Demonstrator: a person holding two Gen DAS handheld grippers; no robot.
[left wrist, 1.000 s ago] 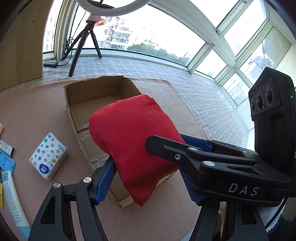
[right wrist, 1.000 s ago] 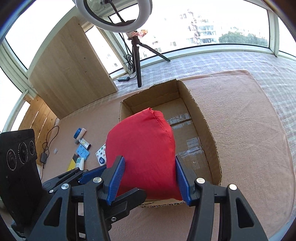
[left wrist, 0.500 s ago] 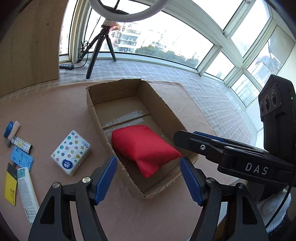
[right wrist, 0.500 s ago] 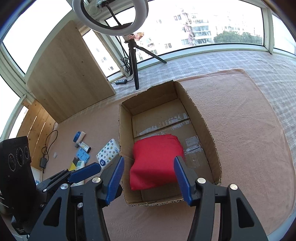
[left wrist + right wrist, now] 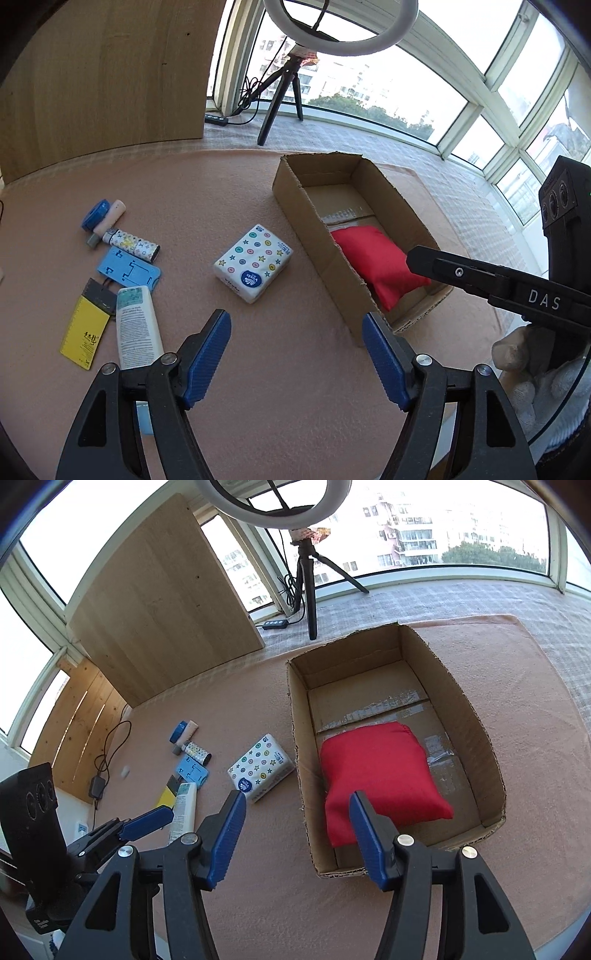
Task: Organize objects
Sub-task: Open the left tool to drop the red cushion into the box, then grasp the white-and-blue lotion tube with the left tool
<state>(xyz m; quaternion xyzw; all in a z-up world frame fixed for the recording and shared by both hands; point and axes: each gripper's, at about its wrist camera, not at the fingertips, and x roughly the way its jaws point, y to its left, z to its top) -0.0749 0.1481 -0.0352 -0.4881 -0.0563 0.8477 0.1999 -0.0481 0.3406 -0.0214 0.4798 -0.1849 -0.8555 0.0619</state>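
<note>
Both grippers are empty with their blue-padded jaws spread wide. The left gripper (image 5: pixel 296 350) hangs over bare pink mat; the right gripper (image 5: pixel 297 834) hangs at the near-left corner of the open brown cardboard box (image 5: pixel 476 720).

The soft red fabric pouch (image 5: pixel 380 771) lies flat on the box floor in its near half, so that item looks done; the far half of the box is bare.

The rest waits on the mat, outside the box. At 12 o'clock from the left gripper sits the white tissue pack with coloured dots and stars (image 5: pixel 253 262), just beside the box's left wall. At 10 o'clock lies a cluster: a white squeeze tube (image 5: pixel 137 328), a yellow card (image 5: pixel 85 338), a light-blue flat plastic piece (image 5: pixel 129 271), a patterned cylinder (image 5: pixel 131 246) and a small blue-capped tube (image 5: pixel 103 216). I judge the task barely begun.
</note>
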